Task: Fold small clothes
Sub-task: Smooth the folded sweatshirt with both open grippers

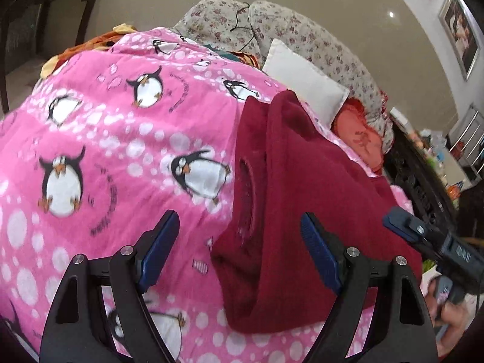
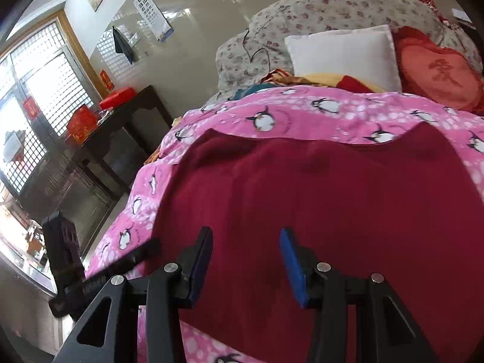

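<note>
A dark red knit garment [image 1: 302, 199] lies on the pink penguin bedspread [image 1: 121, 139]. In the left wrist view one side is folded over, with a seam or opening showing near its left edge. My left gripper [image 1: 239, 233] is open and empty, held just above the garment's near left edge. In the right wrist view the garment [image 2: 317, 196] spreads wide over the bedspread [image 2: 302, 112]. My right gripper [image 2: 245, 242] is open and empty above the garment's near part. The right gripper also shows at the right edge of the left wrist view [image 1: 405, 227].
A white pillow [image 2: 341, 54], a red heart cushion [image 2: 438, 72] and a floral quilt [image 2: 302, 9] lie at the head of the bed. More loose clothes [image 2: 302, 78] lie beyond the bedspread. A dark side table [image 2: 127, 121] with red boxes stands to the left.
</note>
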Demonstrator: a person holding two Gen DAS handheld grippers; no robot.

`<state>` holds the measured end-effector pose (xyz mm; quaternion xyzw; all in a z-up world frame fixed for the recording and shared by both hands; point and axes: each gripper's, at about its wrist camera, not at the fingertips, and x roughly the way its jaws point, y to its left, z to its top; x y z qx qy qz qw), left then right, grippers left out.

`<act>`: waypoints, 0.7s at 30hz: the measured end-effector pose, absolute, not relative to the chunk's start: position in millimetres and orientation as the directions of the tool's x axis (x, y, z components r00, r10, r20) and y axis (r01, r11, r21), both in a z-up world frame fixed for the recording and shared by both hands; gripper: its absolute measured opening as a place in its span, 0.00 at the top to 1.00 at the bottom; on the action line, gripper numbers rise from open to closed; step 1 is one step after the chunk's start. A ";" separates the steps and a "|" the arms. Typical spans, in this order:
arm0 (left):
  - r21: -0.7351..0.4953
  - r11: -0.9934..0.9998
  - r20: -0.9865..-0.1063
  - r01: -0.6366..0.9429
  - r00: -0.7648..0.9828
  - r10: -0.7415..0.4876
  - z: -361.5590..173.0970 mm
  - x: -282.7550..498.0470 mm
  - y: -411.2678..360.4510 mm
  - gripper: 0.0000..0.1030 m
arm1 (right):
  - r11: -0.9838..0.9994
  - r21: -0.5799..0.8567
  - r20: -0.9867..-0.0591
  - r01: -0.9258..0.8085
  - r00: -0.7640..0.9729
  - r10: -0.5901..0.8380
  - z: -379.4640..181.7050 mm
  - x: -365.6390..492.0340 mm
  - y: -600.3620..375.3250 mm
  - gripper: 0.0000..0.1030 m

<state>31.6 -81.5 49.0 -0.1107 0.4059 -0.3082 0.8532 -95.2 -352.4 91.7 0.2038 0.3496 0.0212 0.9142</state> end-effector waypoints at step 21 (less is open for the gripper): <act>-0.469 0.766 -0.652 0.439 0.413 -0.636 32.7 63.8 -126.9 0.20 | 0.892 0.436 -0.552 0.119 0.818 0.161 64.2 -90.1 -376.2 0.54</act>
